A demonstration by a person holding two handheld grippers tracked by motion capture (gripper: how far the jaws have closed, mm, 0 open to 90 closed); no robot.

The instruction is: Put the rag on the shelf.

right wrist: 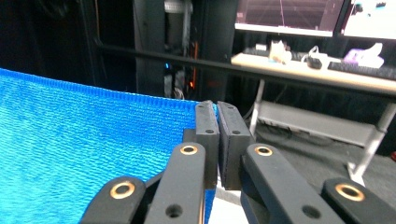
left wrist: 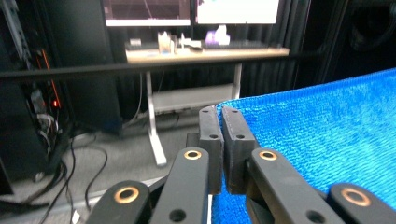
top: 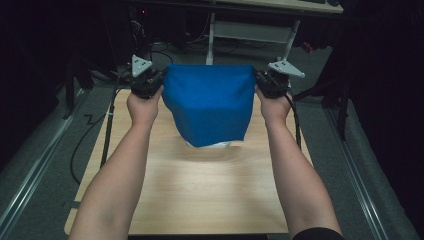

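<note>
Blue cloth [top: 207, 102] hangs stretched over the far half of the wooden table [top: 200, 190], pinched at its top corners. On the left, the left gripper [top: 159, 84] clamps just the corner edge, so a tug could slip it free. Something white [top: 214, 145] peeks out underneath and might snag. On the right, the right gripper [top: 259, 83] bites equally thin.

The room is dim; its edges fall to black. Light from above brightens the tabletop [top: 200, 190] and the blue cloth [top: 207, 102], which casts a soft shadow beneath it. Bright monitors [left wrist: 191, 11] glare in both gripper views. All pictures are soft and slightly grainy.
</note>
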